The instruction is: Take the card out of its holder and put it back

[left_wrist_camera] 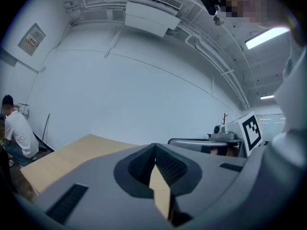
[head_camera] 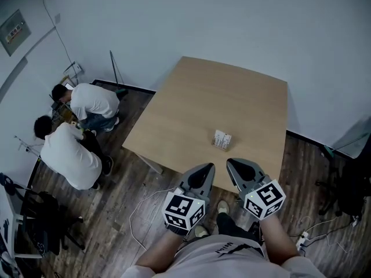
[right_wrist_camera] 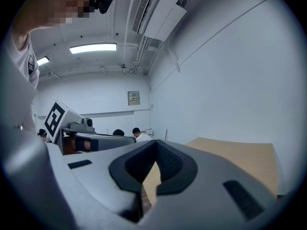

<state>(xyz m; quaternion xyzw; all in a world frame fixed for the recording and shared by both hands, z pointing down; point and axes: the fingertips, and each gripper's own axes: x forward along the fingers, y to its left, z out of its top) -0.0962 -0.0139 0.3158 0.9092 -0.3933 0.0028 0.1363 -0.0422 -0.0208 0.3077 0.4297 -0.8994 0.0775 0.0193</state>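
In the left gripper view, the left gripper (left_wrist_camera: 155,150) is holding its jaws together at the tips, with nothing between them; only the tabletop is showing through the gap behind the tips. In the right gripper view, the right gripper (right_wrist_camera: 156,147) is likewise holding its jaws tip to tip and carrying nothing.

In the head view, the left gripper (head_camera: 207,168) and the right gripper (head_camera: 232,163) are hanging side by side at the near edge of the table (head_camera: 191,97), at 6 o'clock. The card holder (head_camera: 222,139) is standing on the table just beyond them, at 12 o'clock from the jaws and apart from both. The card appears to be sitting upright in it; at this size the two cannot be told apart.

Judgement: the card is likely light, thin, smooth and bendable. One gripper should steady the light holder at its base. The other should pinch the card's exposed top edge, gently and squarely.

Two people (head_camera: 81,126) are crouching on the floor at 9 o'clock, well apart from the table.
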